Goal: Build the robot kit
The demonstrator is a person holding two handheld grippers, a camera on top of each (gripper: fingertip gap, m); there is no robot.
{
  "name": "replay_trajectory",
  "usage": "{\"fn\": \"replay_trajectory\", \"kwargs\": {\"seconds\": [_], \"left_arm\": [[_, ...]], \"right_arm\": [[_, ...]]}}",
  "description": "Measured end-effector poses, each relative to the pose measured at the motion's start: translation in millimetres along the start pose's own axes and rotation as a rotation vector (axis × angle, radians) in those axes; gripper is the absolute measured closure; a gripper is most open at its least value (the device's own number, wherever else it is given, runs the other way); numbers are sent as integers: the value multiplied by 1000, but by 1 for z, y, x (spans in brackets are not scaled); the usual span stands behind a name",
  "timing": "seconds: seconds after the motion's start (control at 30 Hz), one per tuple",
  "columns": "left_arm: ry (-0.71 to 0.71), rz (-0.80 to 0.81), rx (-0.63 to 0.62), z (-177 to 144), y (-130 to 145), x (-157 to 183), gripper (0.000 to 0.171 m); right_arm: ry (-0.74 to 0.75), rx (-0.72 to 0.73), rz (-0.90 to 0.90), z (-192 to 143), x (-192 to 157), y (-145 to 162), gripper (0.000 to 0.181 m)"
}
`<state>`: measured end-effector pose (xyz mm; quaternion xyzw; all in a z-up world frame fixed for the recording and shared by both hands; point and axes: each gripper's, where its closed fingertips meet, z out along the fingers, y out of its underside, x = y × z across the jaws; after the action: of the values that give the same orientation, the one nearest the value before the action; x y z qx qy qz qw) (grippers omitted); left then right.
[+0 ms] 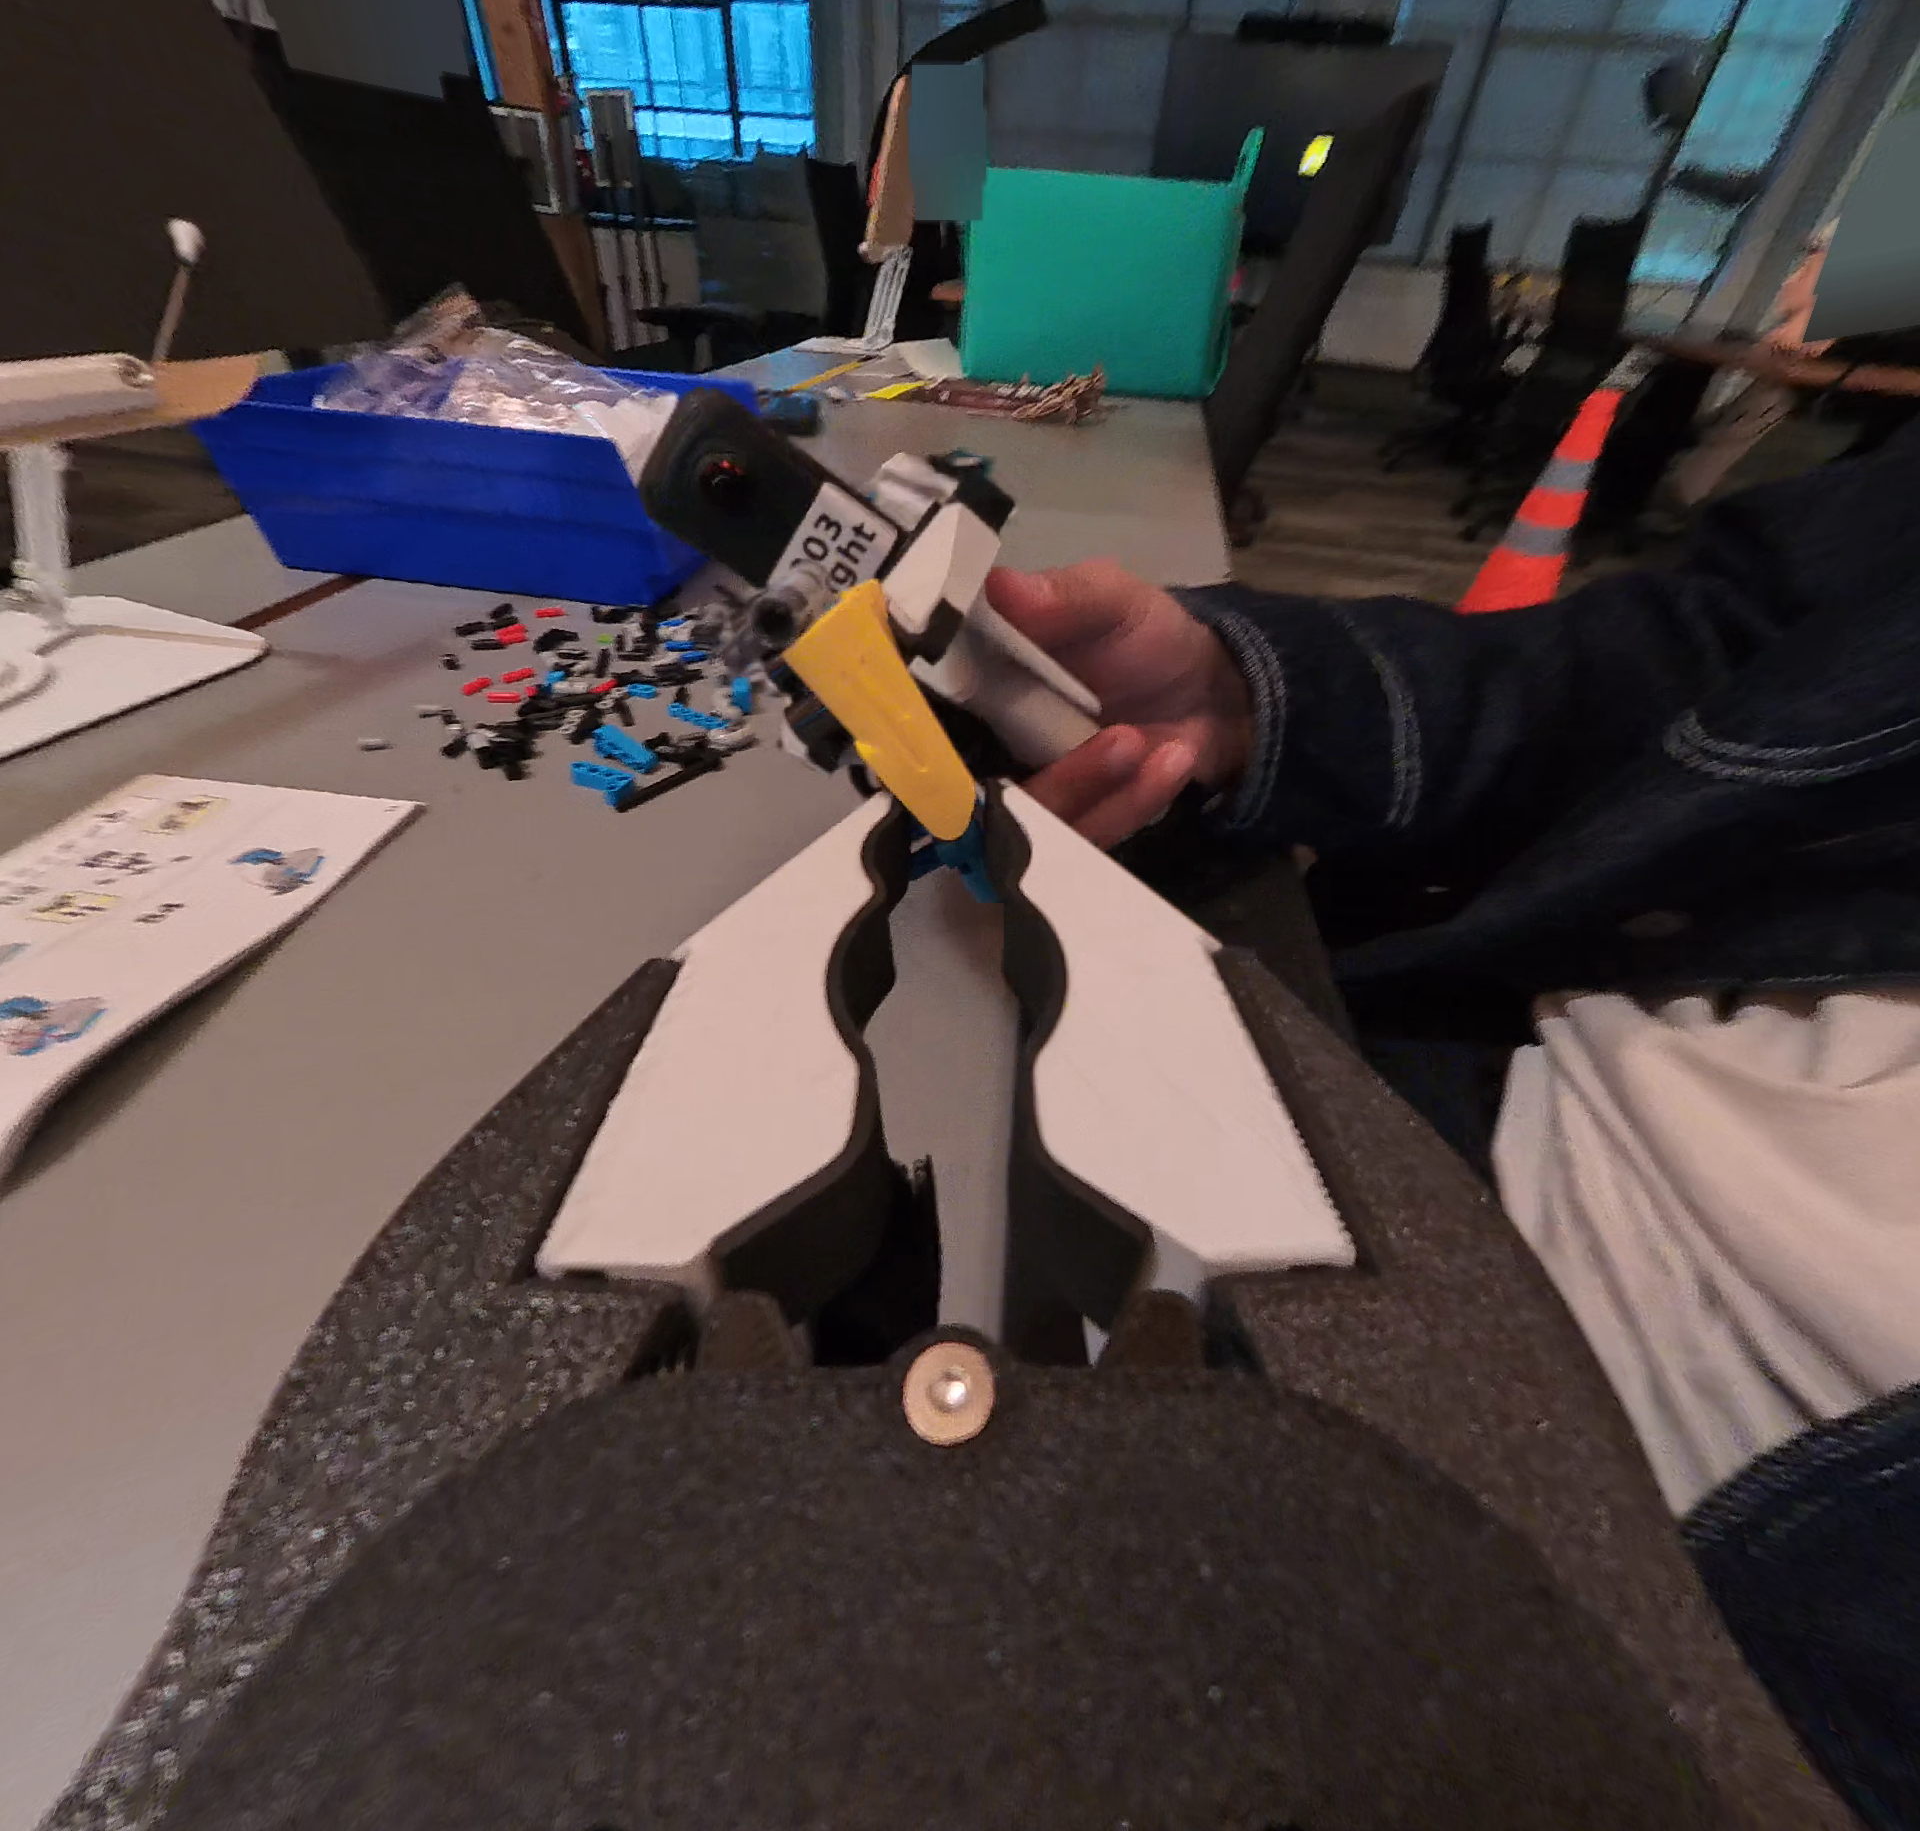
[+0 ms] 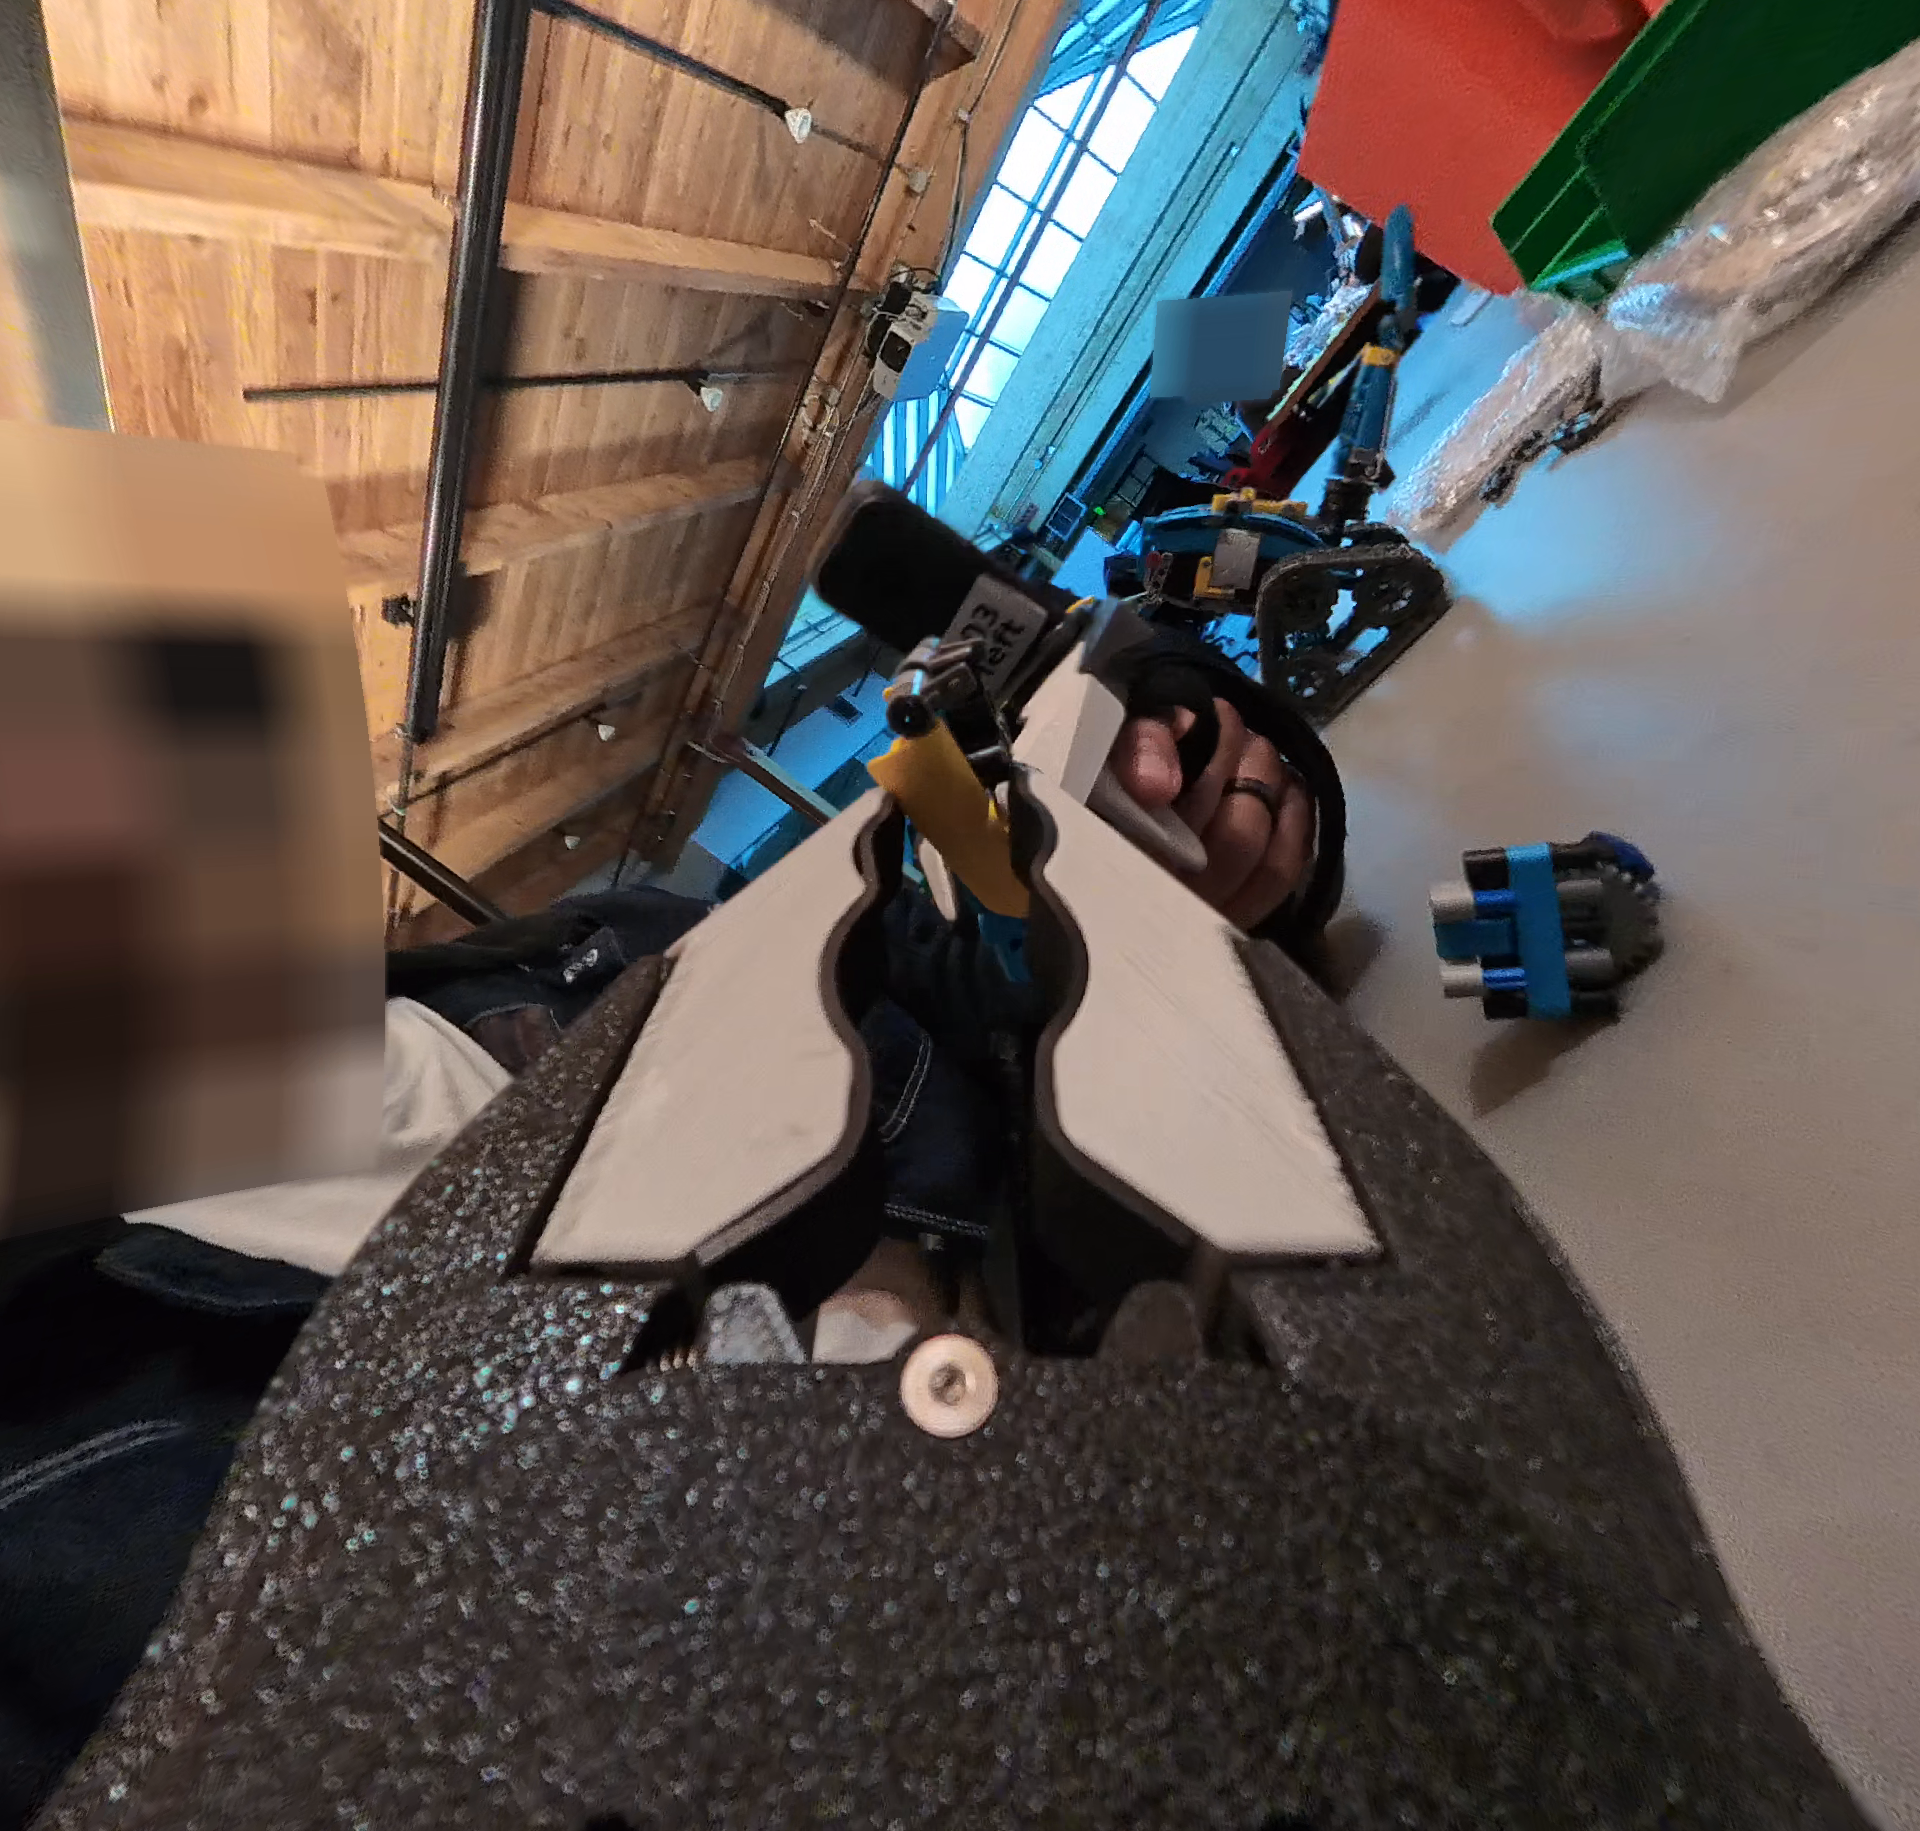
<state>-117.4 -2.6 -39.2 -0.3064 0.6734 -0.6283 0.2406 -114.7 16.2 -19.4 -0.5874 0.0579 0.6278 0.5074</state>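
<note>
A small brick assembly, a long yellow panel (image 1: 883, 721) on a blue beam (image 1: 961, 862) with a grey axle piece on top, is held in the air above the grey table (image 1: 416, 1106). My left gripper (image 1: 940, 831) is shut on its lower blue end. My right gripper (image 2: 951, 831) is shut on the yellow panel (image 2: 961, 825), with the blue beam (image 2: 997, 934) below it. The two grippers face each other. The right one's black camera housing (image 1: 727, 482) and the hand holding it (image 1: 1122, 680) show in the left wrist view.
A blue bin (image 1: 447, 503) of plastic bags stands behind a scatter of small loose pieces (image 1: 603, 690). An instruction booklet (image 1: 156, 908) lies at the left. A blue, grey and black sub-assembly (image 2: 1538, 934) and a tracked model (image 2: 1320, 597) sit on the table (image 2: 1662, 1262). My two grippers' fingertips are within a few centimetres of each other.
</note>
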Motion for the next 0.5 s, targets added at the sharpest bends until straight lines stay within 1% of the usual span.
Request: {"fn": "replay_trajectory", "kwargs": {"seconds": [0.07, 0.1, 0.17, 0.2, 0.23, 0.27, 0.3, 0.33, 0.4, 0.5], "left_arm": [[-39, 34, -24, 1, 4, -4, 158], [-51, 32, -22, 1, 3, -6, 158], [-77, 5, 2, -3, -1, -13, 161], [-68, -27, 26, -5, -6, -14, 161], [-39, -71, 51, -8, -9, -12, 162], [-19, -115, 63, -9, -11, -12, 162], [-14, -144, 66, -9, -11, -13, 162], [-6, -156, 68, -9, -10, -13, 162], [-14, -158, 70, -9, -11, -14, 162], [0, -171, 74, -8, -10, -12, 162]], "right_arm": [[12, 4, 30, -2, 4, -1, 160], [22, 11, 11, -2, 4, -2, 160], [59, 25, -121, 1, 0, -6, 160], [109, 20, -215, 3, 0, -7, 160], [192, 10, -318, 2, 5, -8, 158], [258, 11, -413, 1, 8, -10, 152], [287, 10, -474, 1, 7, -10, 159], [282, -7, -505, 3, 4, -7, 169], [302, -2, -534, 4, 4, -8, 169], [292, -10, -516, 3, 5, -7, 169]]}}
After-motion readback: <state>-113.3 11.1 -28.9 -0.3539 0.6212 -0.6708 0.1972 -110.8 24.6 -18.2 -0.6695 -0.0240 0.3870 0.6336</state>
